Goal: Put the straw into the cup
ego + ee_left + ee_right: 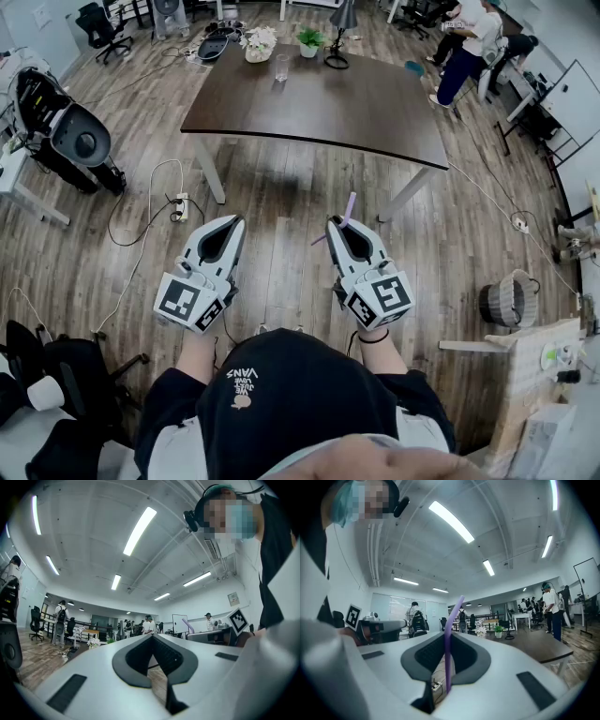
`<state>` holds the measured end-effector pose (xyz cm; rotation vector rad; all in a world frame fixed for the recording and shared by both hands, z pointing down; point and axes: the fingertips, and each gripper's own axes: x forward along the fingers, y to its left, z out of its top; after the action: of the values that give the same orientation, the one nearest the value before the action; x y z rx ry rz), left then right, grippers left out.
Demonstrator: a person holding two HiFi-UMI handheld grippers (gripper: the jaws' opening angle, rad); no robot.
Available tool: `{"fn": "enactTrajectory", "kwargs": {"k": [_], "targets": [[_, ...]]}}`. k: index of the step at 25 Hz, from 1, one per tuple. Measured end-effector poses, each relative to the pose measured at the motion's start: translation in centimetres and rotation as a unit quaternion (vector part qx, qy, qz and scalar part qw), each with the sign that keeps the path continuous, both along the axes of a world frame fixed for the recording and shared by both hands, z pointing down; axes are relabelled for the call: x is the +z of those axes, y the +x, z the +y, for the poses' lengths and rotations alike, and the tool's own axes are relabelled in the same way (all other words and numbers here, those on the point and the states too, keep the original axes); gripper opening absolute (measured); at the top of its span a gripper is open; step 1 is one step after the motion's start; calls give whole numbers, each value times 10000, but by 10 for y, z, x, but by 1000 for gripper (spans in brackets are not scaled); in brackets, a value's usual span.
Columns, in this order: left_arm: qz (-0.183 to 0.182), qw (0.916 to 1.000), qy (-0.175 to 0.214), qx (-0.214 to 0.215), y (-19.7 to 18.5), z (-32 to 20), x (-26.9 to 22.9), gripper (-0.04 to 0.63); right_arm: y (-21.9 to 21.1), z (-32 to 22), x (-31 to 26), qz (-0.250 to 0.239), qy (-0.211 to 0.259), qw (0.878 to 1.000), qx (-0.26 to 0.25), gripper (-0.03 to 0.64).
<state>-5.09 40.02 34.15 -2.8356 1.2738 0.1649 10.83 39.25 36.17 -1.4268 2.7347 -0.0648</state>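
**Straw gripped, cup well apart across the table**

The right gripper (pixel 339 225) pinches the purple straw (pixel 447 639) upright between its jaws. The left gripper (pixel 228 223) is clenched on nothing. The cup (pixel 282 67) stands near the dark table's (pixel 356 112) far edge, beside flowers (pixel 259 43) and a potted plant (pixel 309 38). Wooden floor (pixel 281 216) lies between.

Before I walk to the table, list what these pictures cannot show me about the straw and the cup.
- The clear glass cup on the dark wooden table: in the head view it is too small and distant to tell whether it is empty.
- The same cup: in both gripper views it is too small to pick out.
- The purple plastic straw: in the head view its gripped middle is covered by the right tongs.
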Motion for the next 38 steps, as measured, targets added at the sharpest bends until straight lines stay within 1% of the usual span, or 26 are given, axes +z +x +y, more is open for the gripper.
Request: {"fn": "enactTrajectory", "kwargs": {"k": [6, 10, 14, 22, 27, 33, 38], "targets": [[22, 10000, 37, 49, -3, -6, -4, 10, -5, -4, -3, -2, 47, 10000, 5, 44], [41, 9999, 56, 83, -2, -8, -5, 11, -6, -4, -6, -139, 104, 9998, -48, 44], [82, 9999, 48, 93, -5, -12, -4, 9, -8, -7, -6, -100, 92, 9999, -38, 44], [132, 9999, -50, 69, -26, -18, 3, 9, -28, -15, -2, -94, 12, 9999, -34, 44], [159, 9998, -56, 62, -44, -23, 12, 11, -43, -20, 5, -107, 72, 9999, 50, 44], [175, 9995, -189, 173, -63, -32, 26, 9, -58, -25, 22, -162, -132, 9996, 207, 44], [182, 9992, -251, 238, -64, -47, 32, 9, -59, -38, 28, -155, -210, 9993, 251, 44]]}}
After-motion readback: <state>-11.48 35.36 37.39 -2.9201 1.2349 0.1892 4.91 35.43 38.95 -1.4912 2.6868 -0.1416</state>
